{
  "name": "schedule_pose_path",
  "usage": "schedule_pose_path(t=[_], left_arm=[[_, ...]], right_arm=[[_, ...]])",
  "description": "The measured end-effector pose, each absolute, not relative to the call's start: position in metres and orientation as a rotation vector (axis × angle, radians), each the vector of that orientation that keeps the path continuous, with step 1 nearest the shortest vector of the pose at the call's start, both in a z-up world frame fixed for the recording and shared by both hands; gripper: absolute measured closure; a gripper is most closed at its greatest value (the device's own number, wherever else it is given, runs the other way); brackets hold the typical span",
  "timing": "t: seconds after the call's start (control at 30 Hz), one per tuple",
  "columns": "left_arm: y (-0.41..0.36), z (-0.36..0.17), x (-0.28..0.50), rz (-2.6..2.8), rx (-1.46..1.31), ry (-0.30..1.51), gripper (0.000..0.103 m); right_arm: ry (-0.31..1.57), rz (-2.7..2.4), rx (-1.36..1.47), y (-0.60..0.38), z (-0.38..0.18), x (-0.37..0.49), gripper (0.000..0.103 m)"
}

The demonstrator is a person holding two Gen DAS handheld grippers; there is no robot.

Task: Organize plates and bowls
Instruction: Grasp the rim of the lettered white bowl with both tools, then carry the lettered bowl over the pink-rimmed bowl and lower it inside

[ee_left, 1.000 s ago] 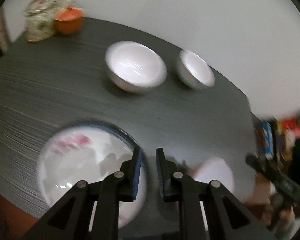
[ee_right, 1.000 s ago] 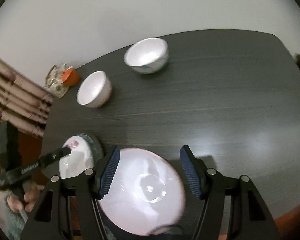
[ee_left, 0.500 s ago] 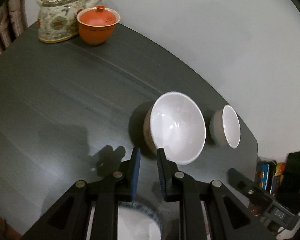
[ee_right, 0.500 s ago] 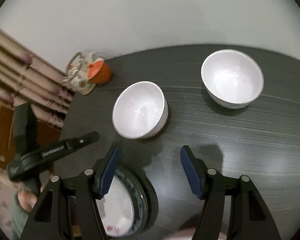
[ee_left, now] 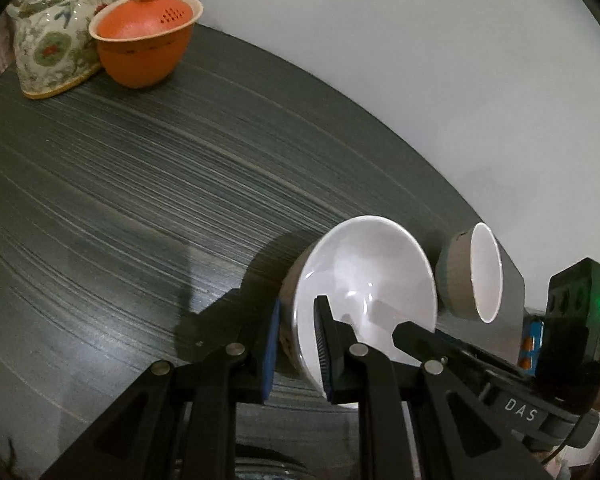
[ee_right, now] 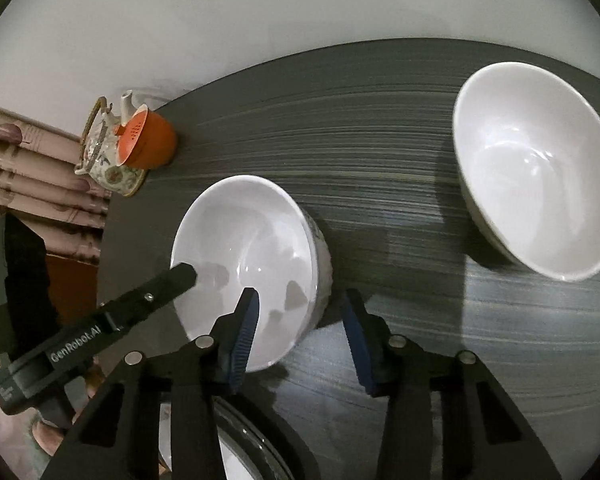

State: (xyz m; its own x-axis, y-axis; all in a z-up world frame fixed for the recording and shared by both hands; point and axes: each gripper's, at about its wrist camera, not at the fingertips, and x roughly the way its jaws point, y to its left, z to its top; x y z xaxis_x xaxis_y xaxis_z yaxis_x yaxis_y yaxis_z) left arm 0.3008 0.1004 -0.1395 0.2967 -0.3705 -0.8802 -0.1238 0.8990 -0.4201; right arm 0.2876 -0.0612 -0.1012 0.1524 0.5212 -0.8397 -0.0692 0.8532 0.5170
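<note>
Bowls, 2 in number and both white, stand upright on the dark striped bench (ee_left: 140, 184), well apart from each other. The near bowl (ee_right: 252, 240) sits between the 2 grippers; the far bowl (ee_right: 540, 184) stands alone toward the right side of the bench in the right wrist view.

The left gripper (ee_left: 298, 320) is set narrow and straddles the left rim of the near bowl, with 1 blue pad outside the wall and 1 inside the basin. Both pads lie close against the wall, but whether they press on it cannot be told. The bowl's base rests on the bench.

The right gripper (ee_right: 300, 336) straddles the opposite rim. Its jaws have just been closing and stand at a middling width, with 1 finger over the basin and 1 over the bare bench outside. The bowl wall is between the pads, and clear gaps show on both sides of it.

A patterned teapot (ee_left: 48, 40) and an orange lidded cup (ee_left: 144, 44) stand touching each other at the far left corner of the bench, against a pale wall. A plate (ee_right: 228, 452) with a dark rim lies at the near edge, largely hidden under the right gripper's frame.
</note>
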Motion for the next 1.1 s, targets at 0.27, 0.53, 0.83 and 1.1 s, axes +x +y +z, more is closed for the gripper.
schedule_pose_path(t=[0.27,0.53,0.83,1.1], left_arm=[[0.091,-0.151,0.301,-0.179,-0.396,1.279,0.088],[0.075,-0.141,0.280,-0.207,-0.385,1.294,0.087],[0.041,-0.105,0.246,-0.263,-0.337,1.261,0.087],[0.013,-0.069,0.203,-0.312,-0.294,1.239,0.087]], right_arm=[[1.373,0.422,0.446,-0.066,-0.113,0.289,0.084],[1.377,0.399,0.480,-0.089,-0.110,0.275,0.085],[1.347,0.376,0.500,-0.124,-0.082,0.242,0.085],[1.295,0.353,0.510,-0.158,-0.048,0.197,0.085]])
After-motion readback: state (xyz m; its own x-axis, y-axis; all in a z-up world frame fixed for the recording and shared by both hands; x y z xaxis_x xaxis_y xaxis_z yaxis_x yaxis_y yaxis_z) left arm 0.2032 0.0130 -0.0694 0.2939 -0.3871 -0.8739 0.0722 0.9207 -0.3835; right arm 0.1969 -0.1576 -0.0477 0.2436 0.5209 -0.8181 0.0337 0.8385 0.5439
